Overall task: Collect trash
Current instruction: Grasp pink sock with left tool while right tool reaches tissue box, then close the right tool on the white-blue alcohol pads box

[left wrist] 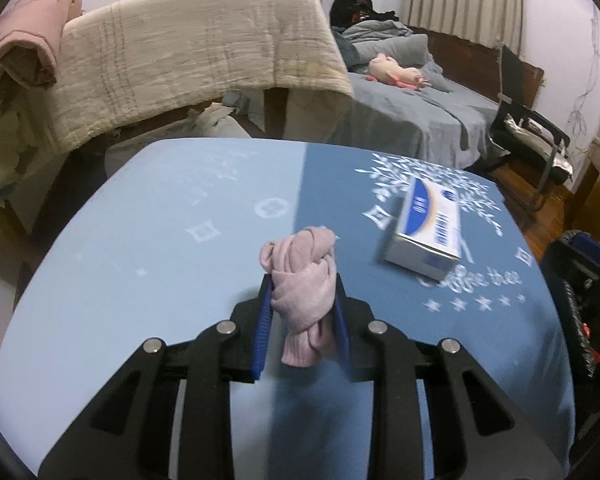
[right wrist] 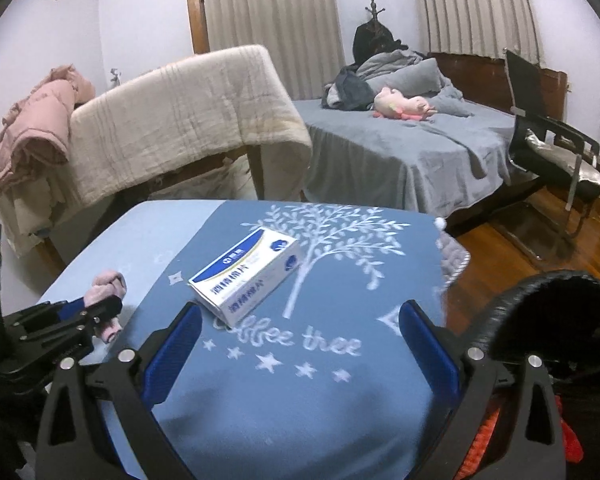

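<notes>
A two-tone blue tablecloth [right wrist: 284,392] printed with a white tree covers the table, and a white-and-blue carton [right wrist: 246,276] lies flat near its middle. Off to the carton's left, the left gripper [left wrist: 302,300] is clamped on a knotted pink cloth [left wrist: 304,280], which sits between its blue pads and clear of the tablecloth. The right gripper [right wrist: 300,344] hangs over the near edge with its jaws wide apart and nothing between them.
</notes>
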`<state>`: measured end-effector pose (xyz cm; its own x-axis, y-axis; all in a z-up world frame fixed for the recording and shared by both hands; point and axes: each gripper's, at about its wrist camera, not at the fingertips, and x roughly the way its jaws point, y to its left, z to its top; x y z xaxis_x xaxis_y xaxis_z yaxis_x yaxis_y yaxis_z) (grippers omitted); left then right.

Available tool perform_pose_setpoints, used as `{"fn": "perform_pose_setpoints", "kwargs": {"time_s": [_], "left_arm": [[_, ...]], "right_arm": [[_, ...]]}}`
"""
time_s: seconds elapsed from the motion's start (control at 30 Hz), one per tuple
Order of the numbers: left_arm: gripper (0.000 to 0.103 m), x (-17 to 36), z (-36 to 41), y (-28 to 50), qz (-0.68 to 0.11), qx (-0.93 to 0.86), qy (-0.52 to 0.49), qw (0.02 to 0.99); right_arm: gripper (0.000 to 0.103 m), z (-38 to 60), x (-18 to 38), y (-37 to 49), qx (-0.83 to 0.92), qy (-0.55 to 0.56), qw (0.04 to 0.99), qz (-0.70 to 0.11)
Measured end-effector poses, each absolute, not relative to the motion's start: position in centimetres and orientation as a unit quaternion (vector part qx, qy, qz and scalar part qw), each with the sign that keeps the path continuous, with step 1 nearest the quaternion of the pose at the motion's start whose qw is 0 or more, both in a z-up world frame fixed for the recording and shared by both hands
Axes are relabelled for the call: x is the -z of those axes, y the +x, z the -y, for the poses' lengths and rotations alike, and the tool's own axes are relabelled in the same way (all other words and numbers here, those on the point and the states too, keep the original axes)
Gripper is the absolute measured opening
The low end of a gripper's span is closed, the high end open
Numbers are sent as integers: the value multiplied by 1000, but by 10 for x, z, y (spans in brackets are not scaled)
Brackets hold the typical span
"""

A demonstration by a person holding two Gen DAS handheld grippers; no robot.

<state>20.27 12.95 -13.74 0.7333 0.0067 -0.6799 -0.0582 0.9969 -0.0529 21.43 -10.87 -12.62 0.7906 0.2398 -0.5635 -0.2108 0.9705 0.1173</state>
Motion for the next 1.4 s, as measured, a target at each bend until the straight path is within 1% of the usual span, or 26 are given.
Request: {"fn": "perform_pose_setpoints", "kwargs": {"time_s": [0.5,0.77,0.9,1.13,1.4], "left_arm": [[26,146,-177,235,-372,-39,-52,926],[26,149,-194,247,-378,-46,-59,923],[26,150,-193,250,-378,-43,-60,923],[26,152,-186,251,-381,-35,-64,922],[26,153,-174,252,-383,-32,-58,922]], "right_arm": [[97,45,149,270,-126,13,930,-346],[97,24,157,290,-95,-1,925,-368],[97,25,165,296,-89,-3,919,-385],[97,46,161,282,-74,-20,918,-389],[96,61,161,285,-97,11,918,-384]]}}
